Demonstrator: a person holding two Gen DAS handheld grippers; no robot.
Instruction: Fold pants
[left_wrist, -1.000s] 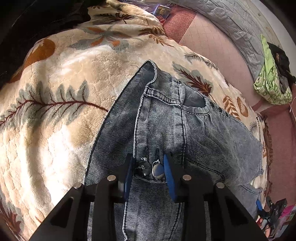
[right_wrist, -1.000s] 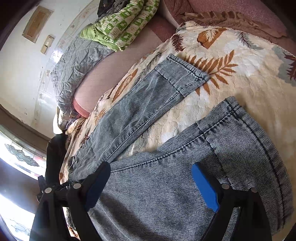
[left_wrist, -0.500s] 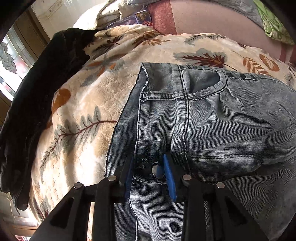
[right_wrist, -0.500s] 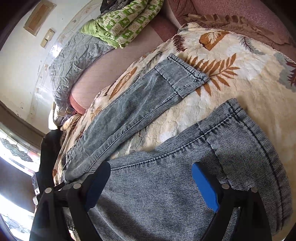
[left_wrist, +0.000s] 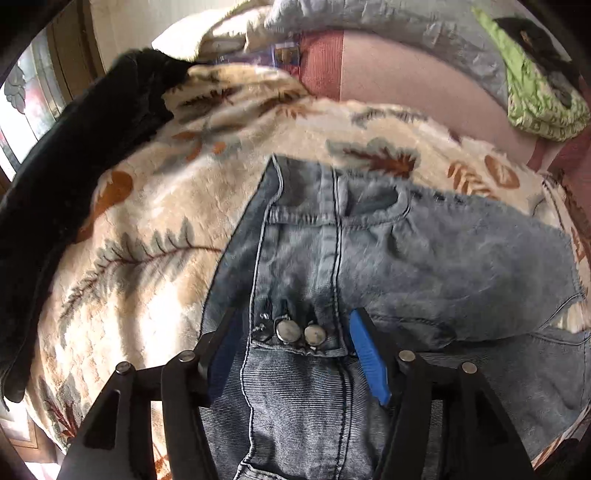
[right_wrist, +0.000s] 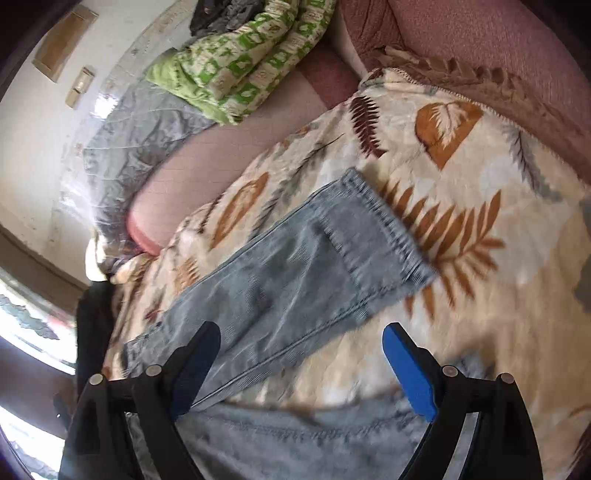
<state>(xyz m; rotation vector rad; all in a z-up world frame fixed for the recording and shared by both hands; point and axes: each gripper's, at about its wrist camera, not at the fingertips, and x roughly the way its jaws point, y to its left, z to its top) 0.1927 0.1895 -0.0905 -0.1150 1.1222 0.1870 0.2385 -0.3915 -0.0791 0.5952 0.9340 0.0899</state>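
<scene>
Pants (left_wrist: 332, 266) lie spread on the leaf-print blanket (left_wrist: 140, 229) over the bed, waistband toward my left gripper (left_wrist: 291, 347), one leg (right_wrist: 295, 273) running away under the right gripper (right_wrist: 299, 369). What has just changed: a moment ago my left gripper was pinched close around the two metal buttons (left_wrist: 301, 332) at the fly, and now its jaws are opening, with the button placket between them but no longer pressed. The view has swung too, so the waistband sits squarer ahead of me. On the right, the gripper was low over the near leg; it has since lifted away, and now the far leg's cuff (right_wrist: 384, 236) and bare blanket fill the gap between its fingers, which stand wide apart and hold nothing.

I read this as a release (the waist has been set where I wanted it), leaving both grippers free for the next fold.

The denim is pale, washed blue, ribbed with fine lines, with heavy doubled seams and a thick hemmed cuff. It should crease stiffly. The blanket is plush and soft, likely to drag on the cloth.
</scene>
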